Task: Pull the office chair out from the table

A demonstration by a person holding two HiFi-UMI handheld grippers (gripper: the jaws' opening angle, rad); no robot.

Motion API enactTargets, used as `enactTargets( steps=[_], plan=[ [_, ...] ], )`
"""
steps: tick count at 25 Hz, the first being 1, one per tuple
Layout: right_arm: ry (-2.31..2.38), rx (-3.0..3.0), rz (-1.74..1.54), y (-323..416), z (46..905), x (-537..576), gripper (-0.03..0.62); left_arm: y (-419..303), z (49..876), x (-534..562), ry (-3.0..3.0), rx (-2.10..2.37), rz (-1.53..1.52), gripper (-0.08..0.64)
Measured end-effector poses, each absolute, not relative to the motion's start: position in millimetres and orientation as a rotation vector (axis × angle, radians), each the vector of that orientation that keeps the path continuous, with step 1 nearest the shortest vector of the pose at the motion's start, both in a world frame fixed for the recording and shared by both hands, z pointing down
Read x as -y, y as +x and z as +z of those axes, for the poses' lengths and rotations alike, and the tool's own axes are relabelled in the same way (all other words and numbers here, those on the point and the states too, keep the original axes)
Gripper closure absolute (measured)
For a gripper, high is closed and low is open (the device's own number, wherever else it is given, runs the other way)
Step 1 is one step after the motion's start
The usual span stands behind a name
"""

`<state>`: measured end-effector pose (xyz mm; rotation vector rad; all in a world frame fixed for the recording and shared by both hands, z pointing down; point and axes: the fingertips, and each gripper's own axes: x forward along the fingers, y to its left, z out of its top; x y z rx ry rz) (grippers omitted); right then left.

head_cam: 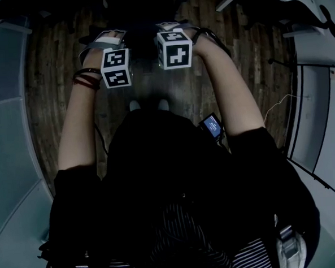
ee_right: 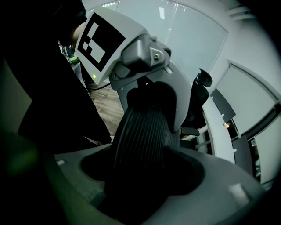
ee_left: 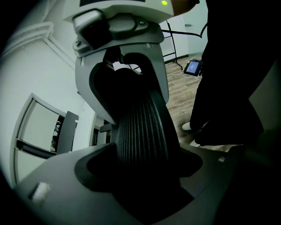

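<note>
Chair: office chair (ee_left: 141, 127), its mesh back rim at twelve o'clock before me.
Hold: left gripper (ee_left: 140, 173) and right gripper (ee_right: 140, 176), fingers (ee_left: 61, 184) clenched on that rim.
Handling: I judge it bulky but rolling, with a stiff rim and yielding mesh.

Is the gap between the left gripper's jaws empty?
No, the chair's black mesh backrest stands between the left gripper's jaws.
</note>
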<state>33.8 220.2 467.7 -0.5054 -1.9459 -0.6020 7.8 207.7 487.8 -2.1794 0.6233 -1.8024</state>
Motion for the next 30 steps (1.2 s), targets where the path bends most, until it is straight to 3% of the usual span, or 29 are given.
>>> enactTargets(
  steps=[8,12,14,17,18,19,20,21,24,30],
  plan=[
    [-0.451,1.987,-0.612,26.1,458.9,-235.6,0.252,3.1,479.6,-224.6,-2.147,-0.614,-1.79,0.172],
    [-0.306,2.09,-0.601,26.1,431.9,-240.6,0.252,14.0,444.7,-233.8,-2.22,-0.757,-1.638,0.176],
    [-0.231,2.189,-0.574,30.0,402.5,-250.3,0.252,23.5,408.3,-242.1,-2.355,-0.911,-1.451,0.245],
    [-0.076,2.447,-0.405,31.2,349.1,-265.7,0.263,25.7,344.7,-254.9,-2.583,-1.266,-0.964,0.436],
    [0.001,2.552,-0.293,32.1,331.4,-267.2,0.313,22.9,324.2,-258.8,-2.659,-1.4,-0.747,0.499],
    [0.085,2.654,-0.165,34.2,314.5,-266.8,0.447,19.4,305.6,-262.2,-2.724,-1.522,-0.521,0.554],
    [0.167,2.748,-0.037,37.4,299.1,-265.5,0.554,16.0,289.7,-265.6,-2.772,-1.622,-0.303,0.555],
    [0.246,2.828,0.075,40.8,286.1,-264.2,0.591,12.6,276.8,-269.0,-2.798,-1.694,-0.11,0.555],
    [0.447,2.963,0.211,45.9,260.6,-263.4,0.592,4.5,254.4,-280.4,-2.786,-1.777,0.201,0.555],
    [0.574,2.99,0.221,45.8,244.1,-267.3,0.592,4.9,244.4,-290.5,-2.729,-1.754,0.11,0.555]
  ],
)
